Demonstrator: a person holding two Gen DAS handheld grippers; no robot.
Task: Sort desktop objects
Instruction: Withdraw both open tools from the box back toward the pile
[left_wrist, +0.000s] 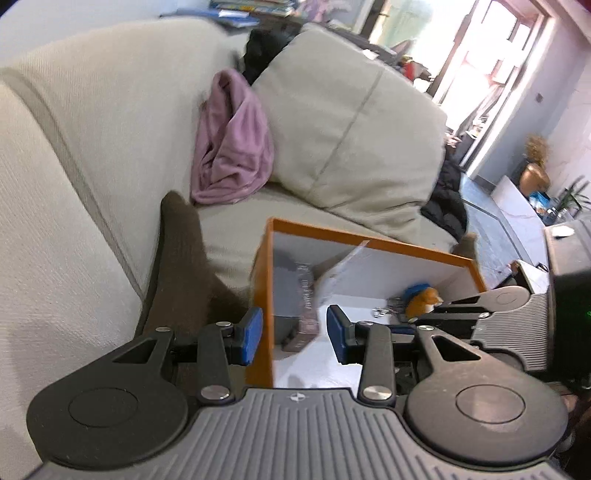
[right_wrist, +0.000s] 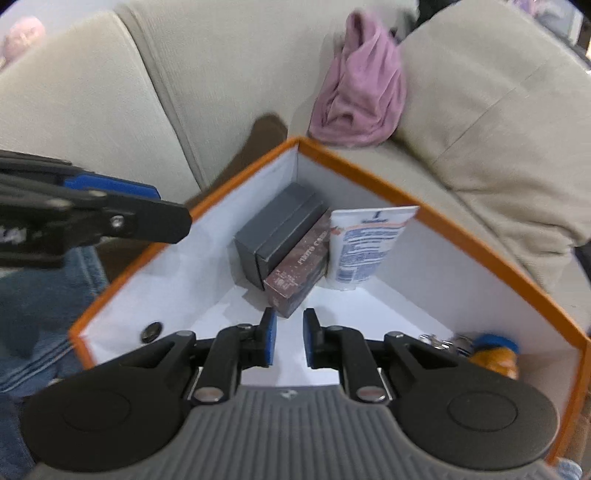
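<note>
1. The orange box (right_wrist: 373, 173) sits in front of the beige sofa (right_wrist: 229, 66), and everything else is placed from it. It is open-topped with white inner walls, and looks like stiff card, likely light enough to slide if pushed.
2. In the box's far corner a grey case (right_wrist: 275, 234) stands against the wall. It looks rigid and flat-sided, so a pinch across its narrow faces should hold.
3. Touching the grey case on its near side lies a dark red carton (right_wrist: 301, 271) with pale lettering. It is probably thin card that would dent under hard pressure, so it is best taken across the short end nearest the right gripper.
4. Just right of the carton a white tube (right_wrist: 364, 247) leans upright against the box's wall. It looks soft and smooth, so it may squash or slip; the flat crimped top seems the surest hold.
5. In the box's near right corner rest an orange and blue toy (right_wrist: 493, 356) and some small metal clips (right_wrist: 434, 338); detail is too blurred to tell more.
6. The right gripper (right_wrist: 289, 341) is inside the box with jaws spread and nothing between them, pointing at the carton's end.
7. The left gripper (left_wrist: 293, 332) hovers at the box's left wall, jaws spread either side of it and not pinching.
8. A pink cloth (right_wrist: 364, 85) lies on the sofa beyond the box.
</note>
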